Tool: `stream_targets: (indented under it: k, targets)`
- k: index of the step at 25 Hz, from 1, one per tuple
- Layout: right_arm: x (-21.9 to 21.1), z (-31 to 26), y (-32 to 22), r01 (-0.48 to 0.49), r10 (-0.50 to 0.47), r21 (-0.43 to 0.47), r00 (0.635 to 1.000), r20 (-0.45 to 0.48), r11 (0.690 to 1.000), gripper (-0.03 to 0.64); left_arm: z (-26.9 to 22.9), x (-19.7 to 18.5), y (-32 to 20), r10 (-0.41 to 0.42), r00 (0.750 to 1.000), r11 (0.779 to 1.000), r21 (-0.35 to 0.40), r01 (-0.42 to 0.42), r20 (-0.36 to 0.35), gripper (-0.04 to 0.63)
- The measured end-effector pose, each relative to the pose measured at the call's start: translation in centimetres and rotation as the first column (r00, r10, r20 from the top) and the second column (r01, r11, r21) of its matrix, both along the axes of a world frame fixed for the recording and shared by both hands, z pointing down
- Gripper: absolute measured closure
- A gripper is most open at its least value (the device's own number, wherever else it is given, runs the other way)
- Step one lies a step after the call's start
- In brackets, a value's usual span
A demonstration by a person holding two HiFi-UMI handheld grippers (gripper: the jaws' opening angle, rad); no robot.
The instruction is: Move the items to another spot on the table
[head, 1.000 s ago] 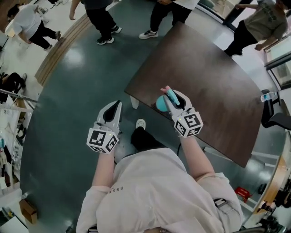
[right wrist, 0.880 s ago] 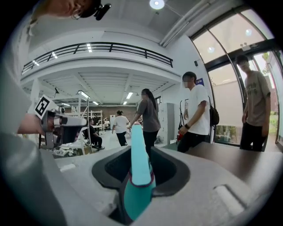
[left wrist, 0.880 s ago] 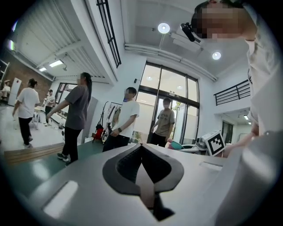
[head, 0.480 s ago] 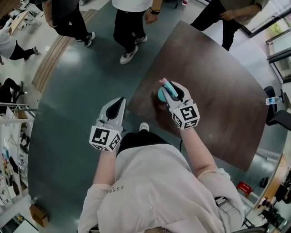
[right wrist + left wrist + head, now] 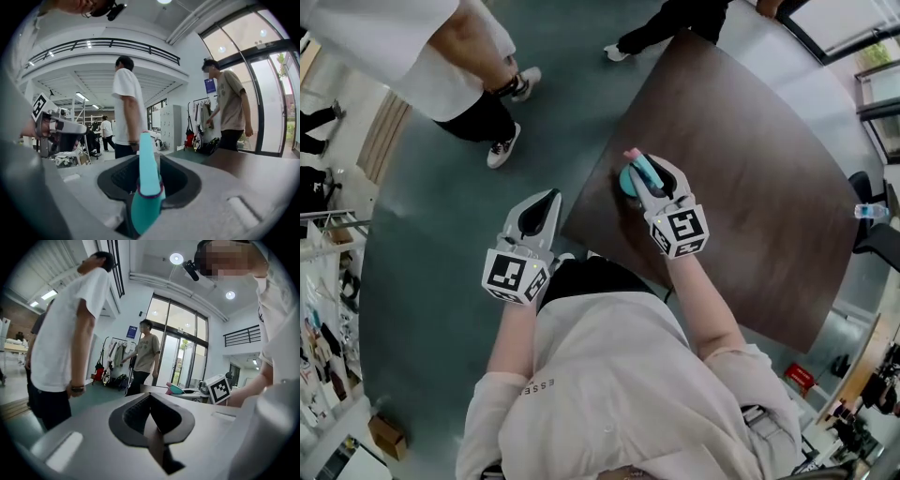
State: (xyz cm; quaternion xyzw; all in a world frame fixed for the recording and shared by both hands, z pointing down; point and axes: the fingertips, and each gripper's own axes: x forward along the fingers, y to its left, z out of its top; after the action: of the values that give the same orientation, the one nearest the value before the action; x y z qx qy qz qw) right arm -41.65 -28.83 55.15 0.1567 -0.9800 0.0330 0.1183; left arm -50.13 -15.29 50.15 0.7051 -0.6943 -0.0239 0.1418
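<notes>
Task mid-way, judging by the grip: right gripper (image 5: 649, 178) has its jaws clamped on the teal item (image 5: 627, 178), a rounded teal body with a long teal blade and a pink tip, which stands upright between the jaws in the right gripper view. The item sits over the near-left part of the dark table (image 5: 750, 159), just inside the edge. Can't tell if it's lifted or touching the top. Still to do: carry it to a new spot and release; not placed yet. Left gripper (image 5: 539, 208) is empty with its jaws together, and hangs off the table over the floor beside the person's body. Versus the earlier frames: same grip on the item, but the right gripper has moved further in from the table edge. The left gripper has barely shifted, and a bystander in a white shirt (image 5: 403, 42) has come in close at upper left.
</notes>
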Motion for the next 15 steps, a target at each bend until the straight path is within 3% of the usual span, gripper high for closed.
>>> stream_targets:
  k: [8,9,11,15]
  targets:
    - [-0.5,0.5,0.0,-0.057,0.057,-0.027,0.998,0.008,0.998,0.491,-0.5,-1.1,-0.6,0.026,1.000,1.000,0.006,-0.026,0.009,0.578]
    - [-0.6,0.5,-0.1,-0.065,0.066,-0.030,0.998,0.008,0.997,0.462,-0.6,-1.3,-0.6,0.029,1.000,1.000,0.005,-0.029,0.010,0.580]
    - [-0.3,0.0,-0.3,-0.096,0.097,-0.021,0.995,0.023,0.995,0.343,-0.9,-1.6,-0.8,0.033,0.999,0.999,0.006,-0.033,0.009,0.578]
    - [1.5,-3.4,-0.6,-0.167,0.161,0.060,0.982,0.097,0.984,0.319,-1.9,-1.8,-1.0,0.052,0.999,0.998,0.020,-0.052,0.007,0.578]
